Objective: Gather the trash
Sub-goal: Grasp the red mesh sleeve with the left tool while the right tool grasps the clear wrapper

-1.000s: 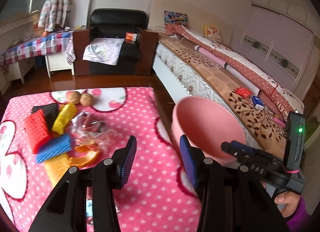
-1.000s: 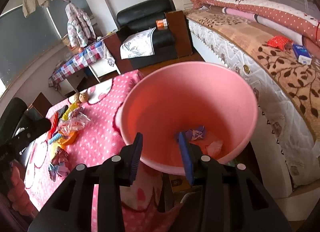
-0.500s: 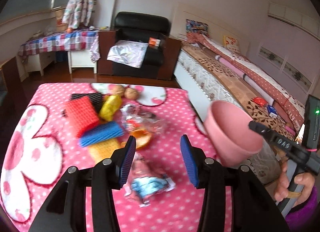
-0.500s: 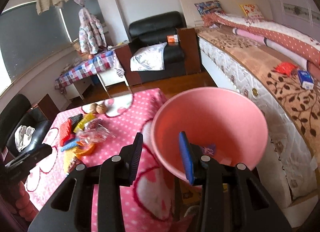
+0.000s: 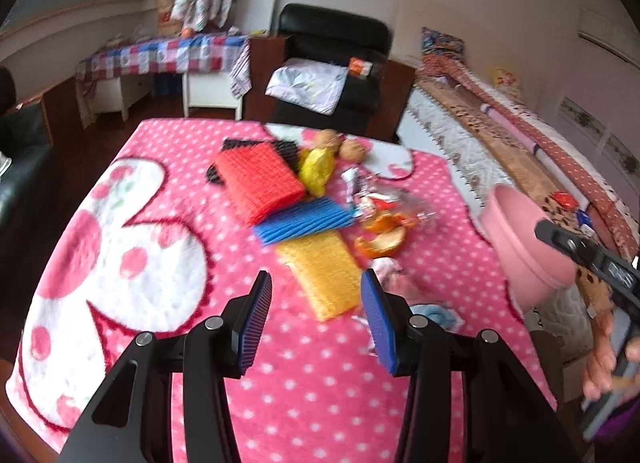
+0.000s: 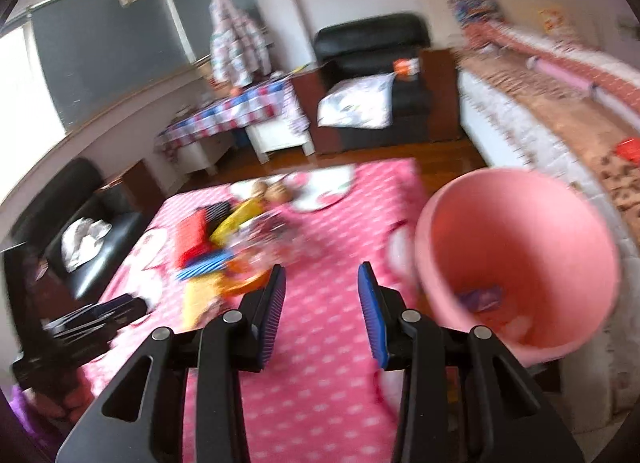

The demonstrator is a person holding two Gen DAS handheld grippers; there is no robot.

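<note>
Left gripper (image 5: 316,313): fingers released, spread wide above the desk (image 5: 300,403).
Yellow net (image 5: 324,275): flat on the desk, long axis running near-right to far-left, lying between and just beyond the fingertips.
Wrappers (image 5: 372,199): heaped farther right.
Right gripper (image 6: 322,301): released, holding nothing.
Bucket (image 5: 520,247): off the desk's right edge, mouth tilted up.
Writing: none readable.
</note>
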